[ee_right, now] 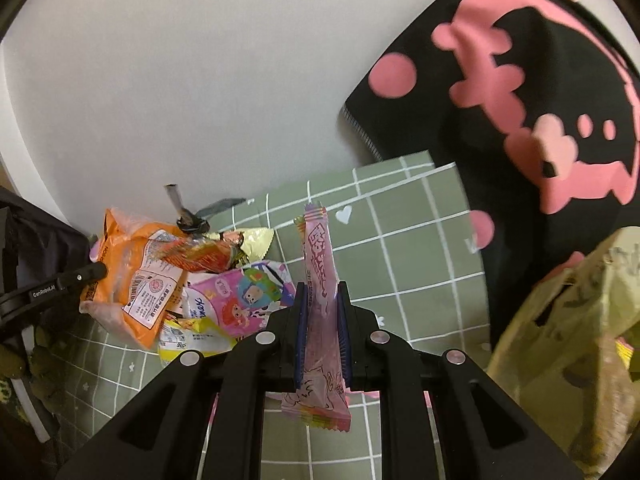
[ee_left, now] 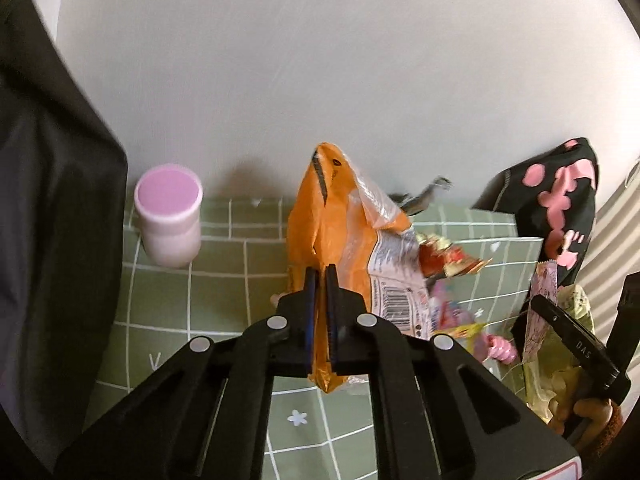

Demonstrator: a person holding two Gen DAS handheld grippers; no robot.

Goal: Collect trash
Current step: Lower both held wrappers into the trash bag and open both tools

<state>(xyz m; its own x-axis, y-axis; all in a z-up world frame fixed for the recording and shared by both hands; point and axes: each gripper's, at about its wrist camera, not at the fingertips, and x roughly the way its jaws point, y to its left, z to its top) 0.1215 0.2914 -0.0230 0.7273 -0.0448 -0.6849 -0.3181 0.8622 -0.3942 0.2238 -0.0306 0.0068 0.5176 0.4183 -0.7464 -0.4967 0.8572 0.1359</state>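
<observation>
My left gripper (ee_left: 320,276) is shut on an orange snack bag (ee_left: 336,216) and holds it upright above the green checked tablecloth (ee_left: 180,300). The same bag (ee_right: 132,276) shows at the left of the right wrist view, with the left gripper's finger (ee_right: 80,276) on it. My right gripper (ee_right: 322,292) is shut on a long pink wrapper (ee_right: 320,280), held upright. A pile of wrappers lies on the cloth: a red one (ee_right: 200,256), a pink cartoon one (ee_right: 240,300), a yellow one (ee_right: 192,340).
A pink-lidded white jar (ee_left: 168,216) stands at the back left by the white wall. Black cloth with pink print (ee_right: 540,92) hangs at the right. A yellowish bag (ee_right: 572,328) is at the right edge. A dark bag (ee_left: 48,200) fills the left.
</observation>
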